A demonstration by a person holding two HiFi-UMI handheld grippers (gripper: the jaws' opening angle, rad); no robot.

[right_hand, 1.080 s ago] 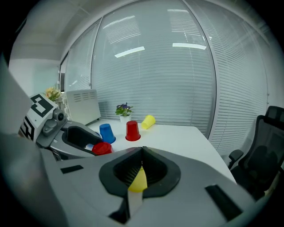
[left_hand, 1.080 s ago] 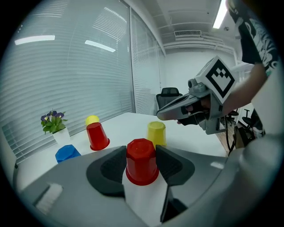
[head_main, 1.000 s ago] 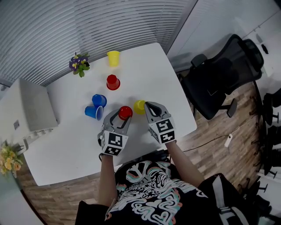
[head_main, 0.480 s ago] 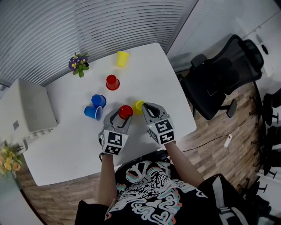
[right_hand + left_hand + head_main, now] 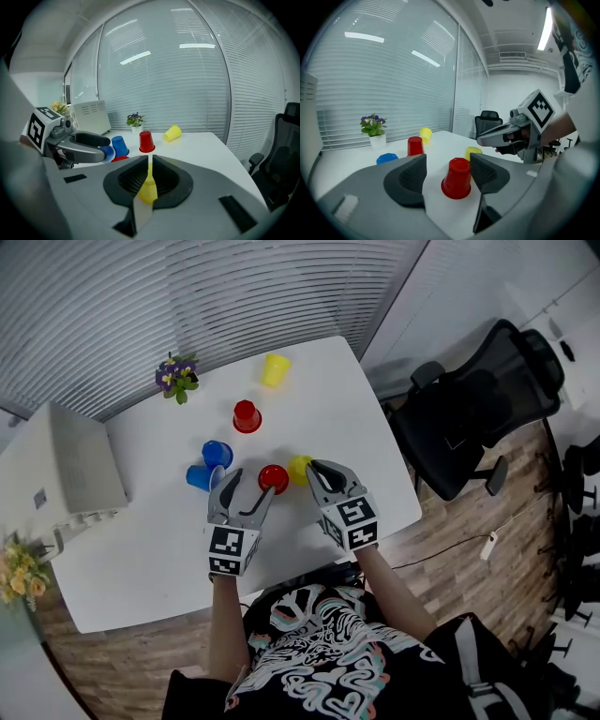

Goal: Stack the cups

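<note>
A red cup (image 5: 273,478) stands upside down on the white table (image 5: 319,409), between the opening jaws of my left gripper (image 5: 246,489); its pads stand clear of the red cup (image 5: 458,178). Just to its right my right gripper (image 5: 312,471) pinches the wall of a yellow cup (image 5: 297,468), and its jaws are starting to open. In the right gripper view the yellow cup (image 5: 149,190) sits in the narrow gap. Farther off stand a second upturned red cup (image 5: 247,415), two blue cups (image 5: 208,465) and a yellow cup (image 5: 275,369) on its side.
A small pot of purple flowers (image 5: 176,377) stands at the table's far edge. A white box (image 5: 80,470) takes up the table's left end. A black office chair (image 5: 478,399) stands on the wooden floor to the right.
My left gripper's jaws have spread off the red cup and drawn back slightly. The far yellow cup has rolled to the right. The right gripper has hardly moved.
</note>
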